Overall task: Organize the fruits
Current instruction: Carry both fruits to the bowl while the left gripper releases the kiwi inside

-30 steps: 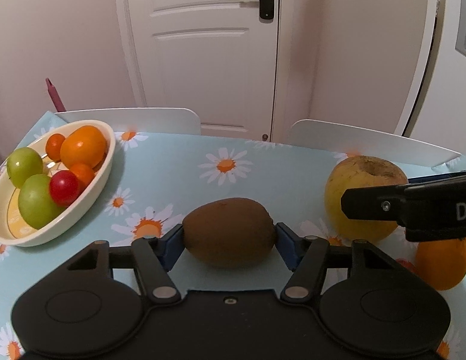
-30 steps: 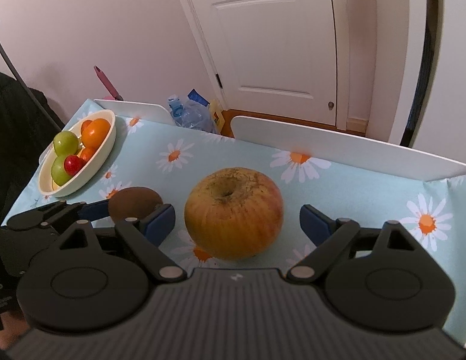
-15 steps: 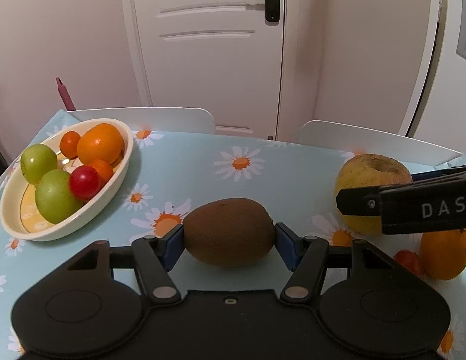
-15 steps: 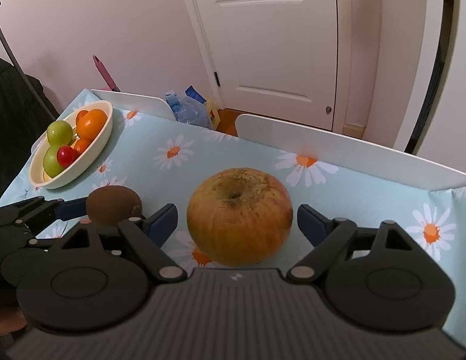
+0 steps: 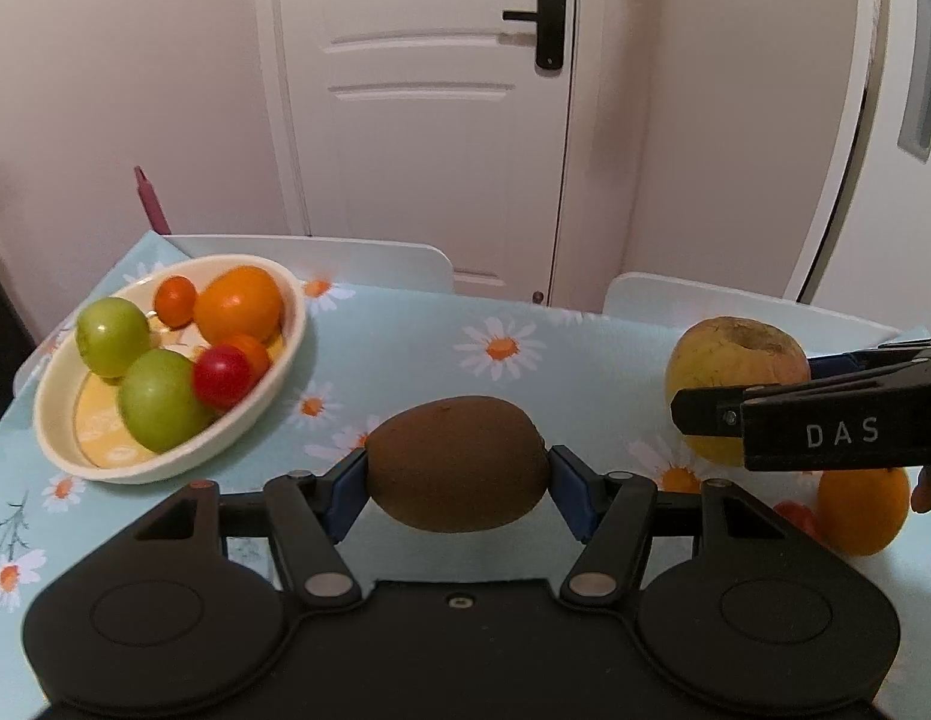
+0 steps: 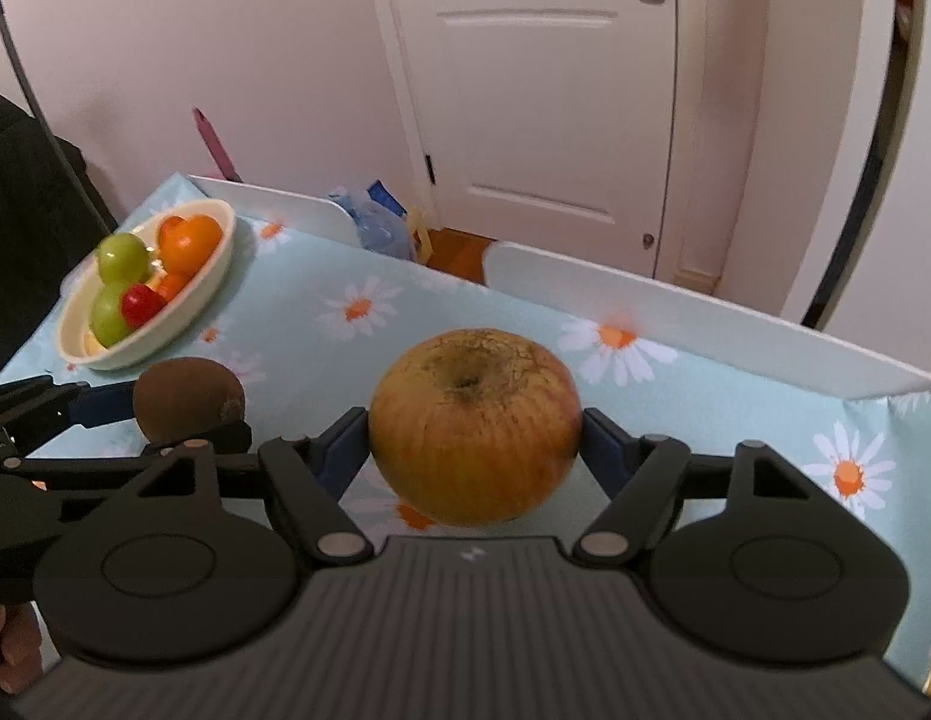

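My left gripper (image 5: 458, 480) is shut on a brown kiwi (image 5: 458, 463) and holds it above the daisy-print tablecloth. My right gripper (image 6: 474, 438) is shut on a large yellow-red apple (image 6: 474, 426), both blue pads touching its sides. The apple also shows in the left wrist view (image 5: 729, 372), at the right, and the kiwi in the right wrist view (image 6: 186, 399), at the left. A cream oval bowl (image 5: 273, 384) at the table's far left holds green apples, oranges and red tomatoes.
An orange (image 5: 861, 510) and a small red tomato (image 5: 795, 516) lie on the table below the right gripper. White chair backs (image 6: 705, 324) stand along the table's far edge. A white door is behind.
The right gripper has closed its pads onto the apple. Both grippers have risen and the left has drawn back, so the bowl sits more to the middle of its view.
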The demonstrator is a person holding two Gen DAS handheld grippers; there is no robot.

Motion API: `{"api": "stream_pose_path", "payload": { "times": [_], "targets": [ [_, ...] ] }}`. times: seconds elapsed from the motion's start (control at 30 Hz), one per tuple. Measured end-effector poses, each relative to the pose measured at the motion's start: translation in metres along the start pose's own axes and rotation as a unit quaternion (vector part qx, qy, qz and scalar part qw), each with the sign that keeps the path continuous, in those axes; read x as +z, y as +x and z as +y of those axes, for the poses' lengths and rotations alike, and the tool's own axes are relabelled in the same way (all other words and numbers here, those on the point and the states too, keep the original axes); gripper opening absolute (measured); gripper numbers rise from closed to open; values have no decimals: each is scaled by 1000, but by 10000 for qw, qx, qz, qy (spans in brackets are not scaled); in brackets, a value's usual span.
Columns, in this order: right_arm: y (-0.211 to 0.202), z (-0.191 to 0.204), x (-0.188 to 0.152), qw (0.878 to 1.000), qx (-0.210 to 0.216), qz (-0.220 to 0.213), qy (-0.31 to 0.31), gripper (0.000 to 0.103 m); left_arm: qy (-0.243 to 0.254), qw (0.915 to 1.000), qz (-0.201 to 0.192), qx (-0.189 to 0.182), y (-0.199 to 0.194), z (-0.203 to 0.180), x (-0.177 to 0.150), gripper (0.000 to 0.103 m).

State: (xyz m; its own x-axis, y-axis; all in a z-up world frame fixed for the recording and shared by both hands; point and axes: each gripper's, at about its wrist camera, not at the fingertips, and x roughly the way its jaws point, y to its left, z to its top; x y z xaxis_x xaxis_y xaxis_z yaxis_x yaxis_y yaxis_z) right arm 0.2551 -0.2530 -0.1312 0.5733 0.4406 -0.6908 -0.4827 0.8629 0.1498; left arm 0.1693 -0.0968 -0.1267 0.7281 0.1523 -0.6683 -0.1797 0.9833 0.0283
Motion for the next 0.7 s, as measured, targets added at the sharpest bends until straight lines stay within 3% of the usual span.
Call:
{"api": "stream_pose_path", "payload": {
  "times": [0.37,0.7],
  "targets": [
    [-30,55,26,9996,169,-201,-111,90,-173,9993,-315,37,-45,44,18,67],
    [-42,112,51,9992,212,-350,41,90,-109,9988,-452,152,-68,108,33,67]
  ]
}}
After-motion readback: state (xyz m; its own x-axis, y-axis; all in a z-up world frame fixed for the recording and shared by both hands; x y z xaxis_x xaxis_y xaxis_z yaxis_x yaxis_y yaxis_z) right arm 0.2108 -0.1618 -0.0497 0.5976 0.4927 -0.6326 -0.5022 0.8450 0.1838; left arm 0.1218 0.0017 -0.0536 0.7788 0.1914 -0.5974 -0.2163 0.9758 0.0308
